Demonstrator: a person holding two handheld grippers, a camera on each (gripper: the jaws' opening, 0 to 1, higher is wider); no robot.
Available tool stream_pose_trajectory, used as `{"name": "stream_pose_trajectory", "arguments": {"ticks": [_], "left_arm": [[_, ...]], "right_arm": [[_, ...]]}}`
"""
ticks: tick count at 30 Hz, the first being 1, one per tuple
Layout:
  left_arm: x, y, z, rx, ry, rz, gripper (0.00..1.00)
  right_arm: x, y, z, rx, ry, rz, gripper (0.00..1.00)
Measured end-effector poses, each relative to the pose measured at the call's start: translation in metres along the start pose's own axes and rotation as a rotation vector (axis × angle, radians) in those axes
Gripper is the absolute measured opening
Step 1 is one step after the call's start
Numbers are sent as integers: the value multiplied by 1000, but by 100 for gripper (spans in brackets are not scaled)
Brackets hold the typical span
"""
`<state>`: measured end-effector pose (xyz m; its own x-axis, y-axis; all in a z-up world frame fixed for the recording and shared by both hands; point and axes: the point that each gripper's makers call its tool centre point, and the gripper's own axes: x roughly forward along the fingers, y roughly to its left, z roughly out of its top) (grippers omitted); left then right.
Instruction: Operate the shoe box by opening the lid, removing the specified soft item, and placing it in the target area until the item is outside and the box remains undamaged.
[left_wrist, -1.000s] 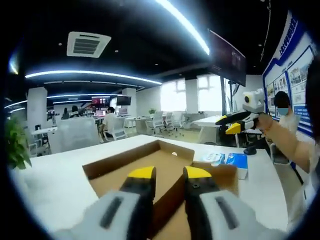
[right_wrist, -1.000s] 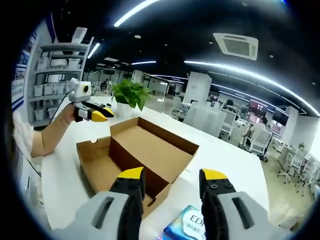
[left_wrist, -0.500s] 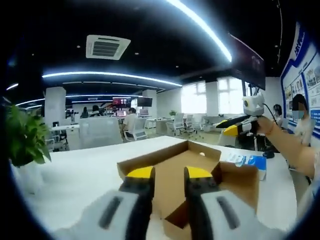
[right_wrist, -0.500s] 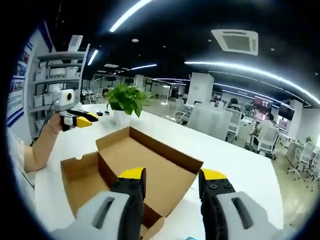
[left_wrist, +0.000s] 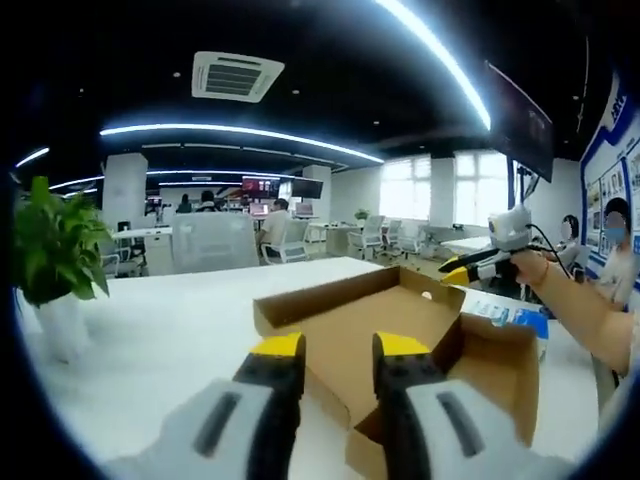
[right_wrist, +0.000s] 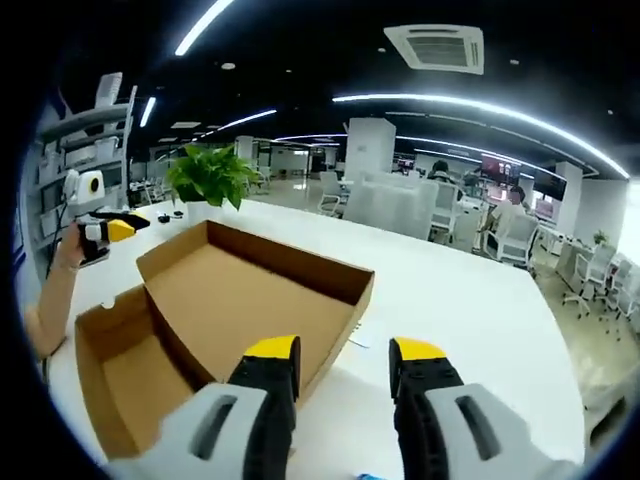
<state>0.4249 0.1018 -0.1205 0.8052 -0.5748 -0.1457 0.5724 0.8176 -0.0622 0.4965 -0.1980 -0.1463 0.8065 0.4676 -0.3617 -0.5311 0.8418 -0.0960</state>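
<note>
Office space with desks, chairs and ceiling light strips is seen beyond a broad white table (right_wrist: 480, 330), bare on its far side. Upon it the brown shoe box (right_wrist: 230, 300) lies open, lid flat beside the base, a blue soft pack (left_wrist: 515, 318) just past it and a potted plant (left_wrist: 55, 255) off at one edge. The left gripper (left_wrist: 338, 347) is held slightly parted and the right gripper (right_wrist: 344, 350) wider, both gripping nothing, above the near rim.

White table (right_wrist: 470, 330) bearing open shoe box (right_wrist: 230, 300)
</note>
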Motion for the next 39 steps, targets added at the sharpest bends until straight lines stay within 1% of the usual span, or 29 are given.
{"name": "stream_pose_trajectory", "arguments": {"ticks": [2,5,8,12,15,17,20,24,31,33,37,39], "left_arm": [[2,4,-8,-3,28,18,29],[4,7,-15,-5,47,27,29],[7,9,-19,-22,64,25,29],[12,9,-22,-20,82,18,28],[13,8,-26,-17,94,16,28],[15,8,-27,-23,99,10,28],[16,6,-30,-30,107,3,28],[18,6,-31,-38,109,-4,28],[20,9,-31,-56,105,-5,27],[20,9,-32,-52,108,0,27],[20,10,-32,-69,105,5,26],[20,11,-31,-78,102,20,25]], "right_arm": [[1,-1,-2,14,3,-11,32],[3,-1,-4,31,7,-9,31],[6,2,-6,56,11,0,28],[9,5,-6,46,11,-3,22],[10,7,-5,45,15,3,15],[12,11,-5,41,15,12,7],[14,10,-3,20,19,-14,6],[13,8,-2,24,20,-27,5],[9,9,0,7,2,-63,3],[7,10,1,1,-17,-73,2],[4,9,3,-7,-63,-96,2],[2,10,4,-12,-89,-104,2]]}}
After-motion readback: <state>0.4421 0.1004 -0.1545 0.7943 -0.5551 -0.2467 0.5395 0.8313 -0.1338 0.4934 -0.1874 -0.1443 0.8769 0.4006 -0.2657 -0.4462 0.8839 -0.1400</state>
